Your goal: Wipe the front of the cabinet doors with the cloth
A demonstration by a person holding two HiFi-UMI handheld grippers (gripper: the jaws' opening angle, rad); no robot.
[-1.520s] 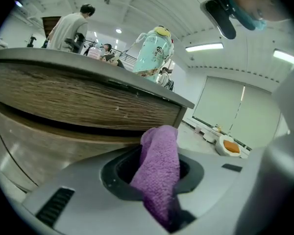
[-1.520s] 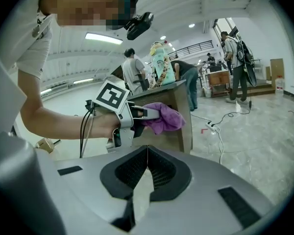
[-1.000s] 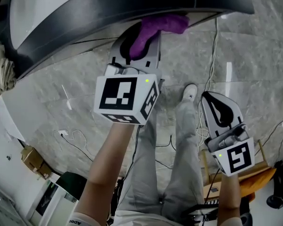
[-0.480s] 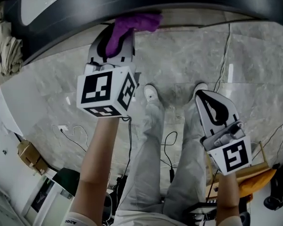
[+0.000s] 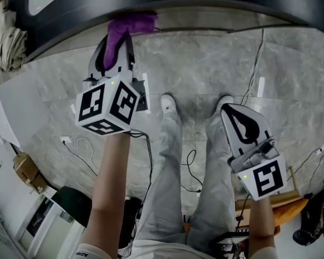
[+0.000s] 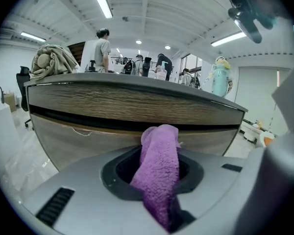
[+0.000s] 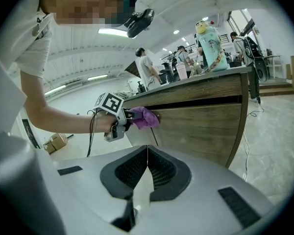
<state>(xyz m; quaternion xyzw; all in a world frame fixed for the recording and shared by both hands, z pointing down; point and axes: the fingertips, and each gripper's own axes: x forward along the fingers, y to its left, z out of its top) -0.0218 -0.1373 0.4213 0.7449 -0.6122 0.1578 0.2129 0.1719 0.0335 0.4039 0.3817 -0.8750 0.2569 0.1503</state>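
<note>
The purple cloth (image 6: 159,175) was clamped between the jaws of the left gripper (image 5: 116,45), with its free end bunched beyond the jaw tips and resting against the wood-grain cabinet door (image 6: 88,138) just below the dark gap (image 6: 112,121) that ran under the upper panel (image 6: 132,104). In the right gripper view this contact lay toward the left end of the cabinet front. In the head view the dark countertop (image 5: 167,4) overhung the cabinet and hid the door face, leaving only the cloth's bunched end exposed at its edge. The right gripper (image 7: 147,155) was held low at the right, well apart from the cabinet, with its jaws pressed together on nothing. A bundle of beige fabric (image 6: 51,60) lay on the left end of the countertop, and a pale green bottle (image 7: 209,45) stood toward its right end. The person's two shoes (image 5: 168,104) stood on the floor between the two grippers, near the cabinet base. The floor (image 5: 205,63) was grey marbled tile, with thin cables (image 5: 191,163) trailing across it and a cardboard box (image 5: 24,171) at the near left. Beyond the countertop, several people (image 6: 102,50) stood in a large white room under long ceiling light strips (image 6: 100,1).
</note>
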